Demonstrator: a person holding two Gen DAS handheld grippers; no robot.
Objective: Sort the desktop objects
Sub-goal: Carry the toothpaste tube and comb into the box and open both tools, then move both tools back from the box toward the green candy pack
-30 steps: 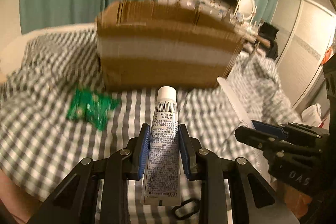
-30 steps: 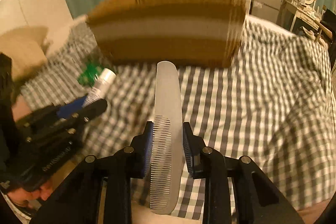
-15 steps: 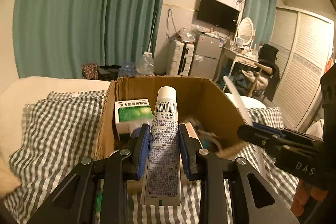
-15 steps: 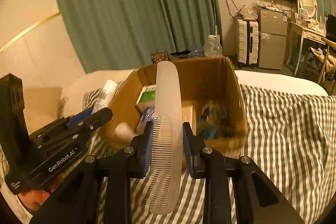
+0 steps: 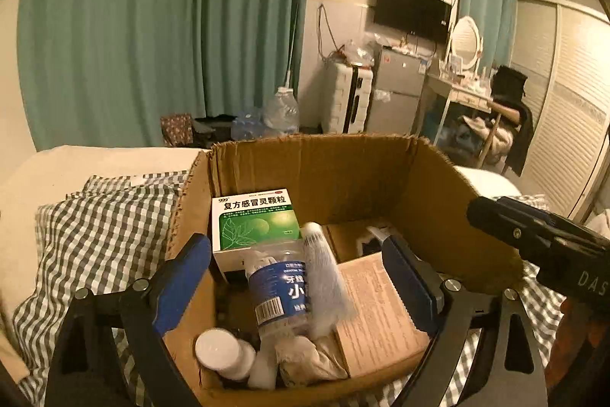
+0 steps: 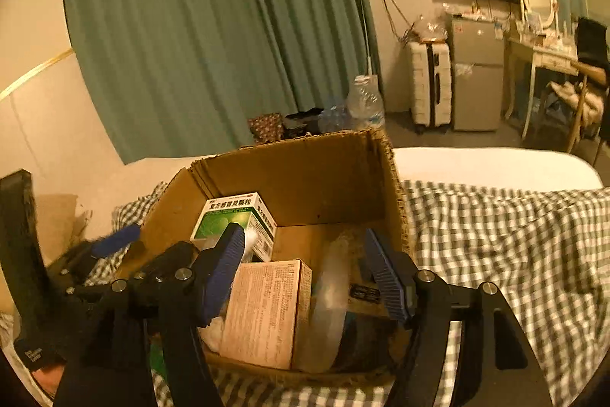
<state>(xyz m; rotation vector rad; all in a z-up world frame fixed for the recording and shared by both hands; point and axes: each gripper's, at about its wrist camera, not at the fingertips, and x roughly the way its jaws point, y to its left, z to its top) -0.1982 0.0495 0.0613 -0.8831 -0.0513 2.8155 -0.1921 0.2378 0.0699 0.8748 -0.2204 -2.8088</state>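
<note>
Both grippers hang over the box (image 5: pixel 427 193), and their jaws are opening with nothing pressed between the pads. Half a second ago the left gripper (image 5: pixel 301 277) clamped the tube (image 5: pixel 324 273) and the right gripper (image 6: pixel 305 273) clamped the comb (image 6: pixel 329 300); now both things are free. The tube shows blurred between the left gripper's wide blue pads, cap end away from the camera, over the clutter in the box. The comb, pale and translucent, shows blurred between the right gripper's pads, inside the box beside a tan carton (image 6: pixel 267 311).

A second ago the box lay ahead on the bed (image 6: pixel 495 235) with both grippers short of it; now its open top fills the lower half of each view.

Inside, a green-and-white medicine box (image 5: pixel 253 220) leans against the far left corner. A blue-labelled bottle (image 5: pixel 278 292) lies just beside the tube, and a white-capped bottle (image 5: pixel 221 349) sits at the near left. The tan carton (image 5: pixel 377 311) fills the near right side. The box walls are plain brown cardboard with ragged top edges.

The bed wears a grey-and-white checked cover. In the left view the right gripper's dark body (image 5: pixel 541 243) crosses the box's right wall. Green curtains (image 5: pixel 152 25) hang behind.
</note>
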